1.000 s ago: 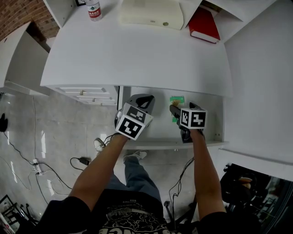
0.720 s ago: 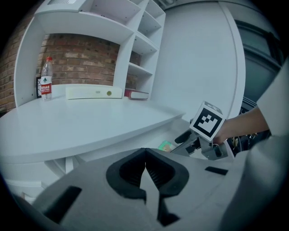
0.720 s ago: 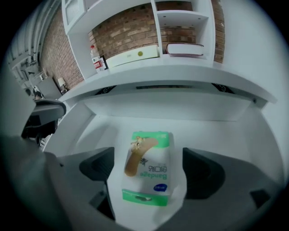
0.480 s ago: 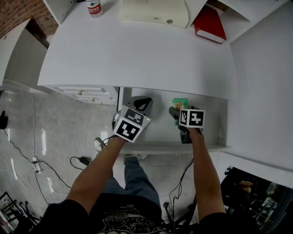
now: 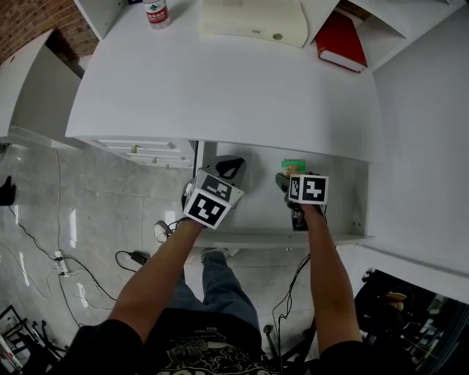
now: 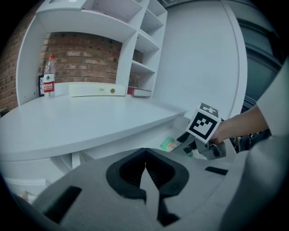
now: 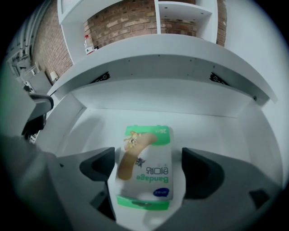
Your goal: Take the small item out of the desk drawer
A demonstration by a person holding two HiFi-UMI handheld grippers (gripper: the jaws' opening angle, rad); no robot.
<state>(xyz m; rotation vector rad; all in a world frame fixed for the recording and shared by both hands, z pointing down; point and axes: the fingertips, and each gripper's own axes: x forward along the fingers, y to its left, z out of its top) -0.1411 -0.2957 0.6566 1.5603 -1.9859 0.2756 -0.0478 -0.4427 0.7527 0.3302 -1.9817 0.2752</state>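
Observation:
A small green and white bandage box (image 7: 144, 167) lies flat on the floor of the open desk drawer (image 7: 207, 131). My right gripper (image 7: 149, 169) reaches into the drawer with a jaw on each side of the box. Its jaws are closing, and a gap still shows at the right pad. The head view shows the box (image 5: 294, 166) just ahead of my right gripper (image 5: 286, 181). To the left, my left gripper (image 5: 229, 167) hovers over the drawer (image 5: 253, 212), shut and empty. In the left gripper view, its tips (image 6: 145, 168) meet.
The white desk top (image 5: 220, 80) overhangs the drawer's back. A water bottle (image 5: 155, 12), a cream flat case (image 5: 253, 18) and a red book (image 5: 341, 40) are at its far side. Closed drawers (image 5: 143, 150) stand to the left. Cables (image 5: 73, 271) lie on the floor.
The head view has shifted a little. Both grippers stay over the open drawer, the right one slightly closer to the bandage box.

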